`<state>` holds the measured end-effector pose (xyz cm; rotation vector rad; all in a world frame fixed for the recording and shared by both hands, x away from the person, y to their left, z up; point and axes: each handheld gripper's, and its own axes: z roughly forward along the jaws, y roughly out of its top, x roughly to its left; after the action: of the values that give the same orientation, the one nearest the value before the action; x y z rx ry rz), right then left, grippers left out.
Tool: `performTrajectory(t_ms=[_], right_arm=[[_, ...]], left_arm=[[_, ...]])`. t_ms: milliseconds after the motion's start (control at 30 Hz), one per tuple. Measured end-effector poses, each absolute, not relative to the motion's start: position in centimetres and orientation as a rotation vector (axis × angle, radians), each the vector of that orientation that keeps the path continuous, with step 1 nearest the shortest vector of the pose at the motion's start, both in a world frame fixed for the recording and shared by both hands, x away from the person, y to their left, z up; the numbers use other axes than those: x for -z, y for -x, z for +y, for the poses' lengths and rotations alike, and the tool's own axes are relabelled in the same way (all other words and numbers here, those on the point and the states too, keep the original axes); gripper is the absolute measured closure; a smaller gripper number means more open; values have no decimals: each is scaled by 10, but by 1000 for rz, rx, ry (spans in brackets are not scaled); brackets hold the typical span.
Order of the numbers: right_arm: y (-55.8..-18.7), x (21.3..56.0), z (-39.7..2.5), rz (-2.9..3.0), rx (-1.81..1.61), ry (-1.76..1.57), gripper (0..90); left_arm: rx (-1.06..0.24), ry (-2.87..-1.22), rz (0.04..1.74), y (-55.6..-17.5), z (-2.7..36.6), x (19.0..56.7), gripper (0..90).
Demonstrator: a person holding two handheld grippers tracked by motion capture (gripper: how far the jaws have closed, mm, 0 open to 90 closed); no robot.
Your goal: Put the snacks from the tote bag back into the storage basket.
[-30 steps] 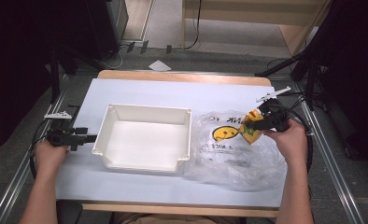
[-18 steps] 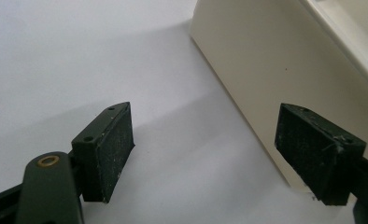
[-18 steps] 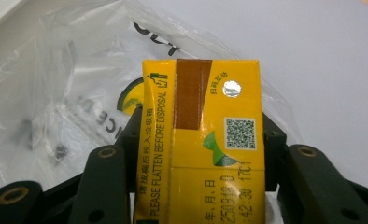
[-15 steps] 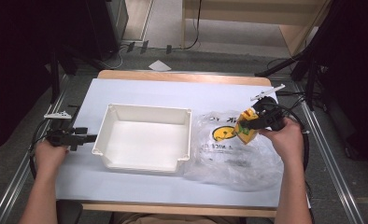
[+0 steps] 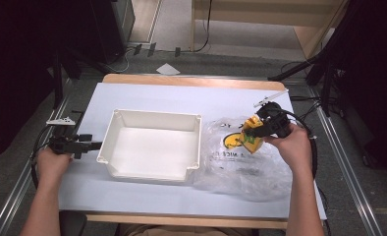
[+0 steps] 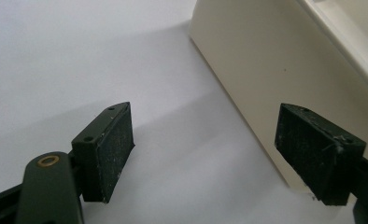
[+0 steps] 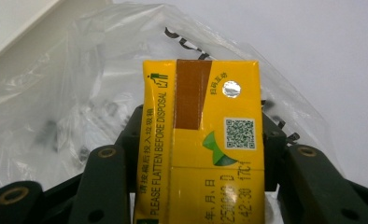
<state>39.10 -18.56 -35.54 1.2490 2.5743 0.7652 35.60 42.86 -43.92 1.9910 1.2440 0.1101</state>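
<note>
The right claw (image 7: 198, 154) is clamped on a yellow drink carton (image 7: 201, 140), holding it above the clear plastic bag (image 5: 240, 162) that lies crumpled beneath it. To its left sits the white plastic bin (image 5: 152, 142), likely the carton's destination; a good move lifts the carton clear of the bag before crossing the rim. The left claw (image 6: 219, 154) rests wide apart, just beside the bin's outer wall. All sits on a white tabletop (image 5: 147, 96), dark floor beyond.

Bin (image 5: 152, 147) mid-table (image 5: 181, 96), plastic bag (image 5: 240, 169) just right, carton (image 5: 253, 135) seemingly above the bag
</note>
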Motion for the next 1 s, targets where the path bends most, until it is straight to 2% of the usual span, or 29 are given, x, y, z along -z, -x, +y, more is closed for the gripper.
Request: performTrajectory(t_ms=[1000], right_arm=[[-394, 353, -155, 2648, -770, -1173, 530]], left_arm=[[-104, -1988, 1240, -356, 429, 440, 208]])
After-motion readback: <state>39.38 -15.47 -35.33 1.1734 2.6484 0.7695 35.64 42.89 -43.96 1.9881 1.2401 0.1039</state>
